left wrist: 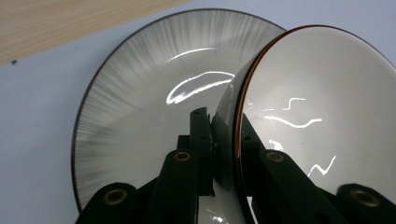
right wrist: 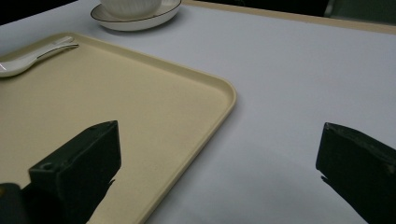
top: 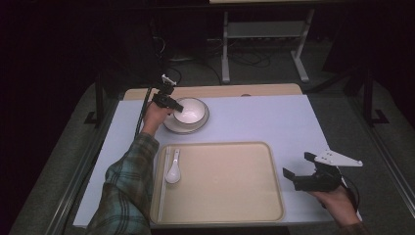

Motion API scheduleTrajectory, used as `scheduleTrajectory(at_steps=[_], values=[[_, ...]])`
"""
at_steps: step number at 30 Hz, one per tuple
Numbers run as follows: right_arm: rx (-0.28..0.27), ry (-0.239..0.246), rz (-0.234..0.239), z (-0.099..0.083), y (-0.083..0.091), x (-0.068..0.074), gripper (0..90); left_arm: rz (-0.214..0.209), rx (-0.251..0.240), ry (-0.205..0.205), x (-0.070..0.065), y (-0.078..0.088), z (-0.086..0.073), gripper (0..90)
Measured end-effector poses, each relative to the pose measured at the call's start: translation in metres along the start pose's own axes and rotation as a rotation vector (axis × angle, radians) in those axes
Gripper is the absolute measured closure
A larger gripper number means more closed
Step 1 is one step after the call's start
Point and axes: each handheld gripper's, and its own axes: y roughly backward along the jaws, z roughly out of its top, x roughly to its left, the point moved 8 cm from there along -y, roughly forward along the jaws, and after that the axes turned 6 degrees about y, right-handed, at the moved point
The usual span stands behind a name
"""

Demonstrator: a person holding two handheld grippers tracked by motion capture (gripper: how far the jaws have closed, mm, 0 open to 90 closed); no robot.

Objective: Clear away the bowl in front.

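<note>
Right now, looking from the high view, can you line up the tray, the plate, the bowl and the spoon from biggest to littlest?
1. tray, by far the biggest.
2. plate, its rim peeking out all around the bowl.
3. bowl, sitting on the plate.
4. spoon, lying on the tray, the littlest.

The table point(top: 274, 117) carries 1 beige tray point(top: 230, 181) and 1 plate point(top: 169, 127).

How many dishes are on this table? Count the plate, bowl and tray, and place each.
3. A white ceramic bowl sits on a dark-rimmed round plate at the table's far left; the beige rectangular plastic tray lies nearer, holding a white ceramic spoon.
</note>
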Motion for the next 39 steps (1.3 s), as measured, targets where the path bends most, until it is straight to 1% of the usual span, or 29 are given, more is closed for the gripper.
scheduleTrajectory(at_steps=[2,5,7,9,12,13,17,19,20,21,22,24,30,33,37,38,39], values=[[0.0,-0.001,0.0,0.0,0.0,0.0,0.0,0.015,-0.011,-0.007,0.0,0.002,0.001,82.3],[-0.001,0.0,-0.001,0.0,0.0,0.0,0.0,-0.001,-0.028,0.004,-0.001,0.004,0.003,82.3],[-0.001,0.0,-0.001,0.0,0.0,0.0,0.0,-0.004,-0.037,0.005,-0.002,0.007,0.004,82.4],[-0.002,0.0,-0.001,0.0,0.0,0.0,0.0,-0.008,-0.037,-0.005,-0.003,0.01,0.004,82.4],[-0.002,-0.001,-0.003,0.0,0.001,0.0,0.0,-0.024,-0.037,-0.016,-0.006,0.015,0.004,82.4],[-0.002,-0.001,-0.003,0.0,0.001,0.0,0.0,-0.026,-0.037,-0.015,-0.008,0.017,0.003,82.4],[-0.001,0.0,-0.002,0.0,0.001,0.0,0.0,-0.051,-0.022,-0.037,-0.014,0.027,0.0,82.4],[0.0,0.001,-0.002,0.0,0.001,0.0,0.0,-0.061,-0.016,-0.047,-0.018,0.031,-0.003,82.4],[0.0,0.001,-0.003,0.0,0.001,0.0,0.0,-0.076,-0.011,-0.046,-0.022,0.035,-0.006,82.4],[0.0,0.001,-0.003,0.0,0.001,0.0,0.0,-0.076,-0.011,-0.046,-0.022,0.035,-0.006,82.4],[0.001,0.001,-0.003,0.0,0.001,0.0,0.0,-0.096,-0.006,-0.047,-0.026,0.038,-0.011,82.4],[0.001,0.001,-0.003,0.0,0.001,0.0,0.0,-0.104,-0.004,-0.045,-0.028,0.04,-0.013,82.4],[-0.004,-0.003,-0.006,0.0,0.002,-0.001,0.0,-0.131,0.005,-0.068,-0.04,0.048,-0.026,82.4],[-0.004,-0.004,-0.005,0.0,0.002,-0.001,0.0,-0.144,-0.002,-0.071,-0.046,0.051,-0.032,82.4],[-0.003,-0.003,-0.003,0.001,0.001,0.0,0.0,-0.148,0.007,-0.094,-0.054,0.052,-0.041,82.3],[-0.004,-0.002,-0.003,0.001,0.001,0.0,0.0,-0.154,0.013,-0.103,-0.058,0.053,-0.046,82.3],[-0.004,-0.002,-0.003,0.001,0.001,0.0,0.0,-0.154,0.013,-0.103,-0.058,0.053,-0.046,82.4]])
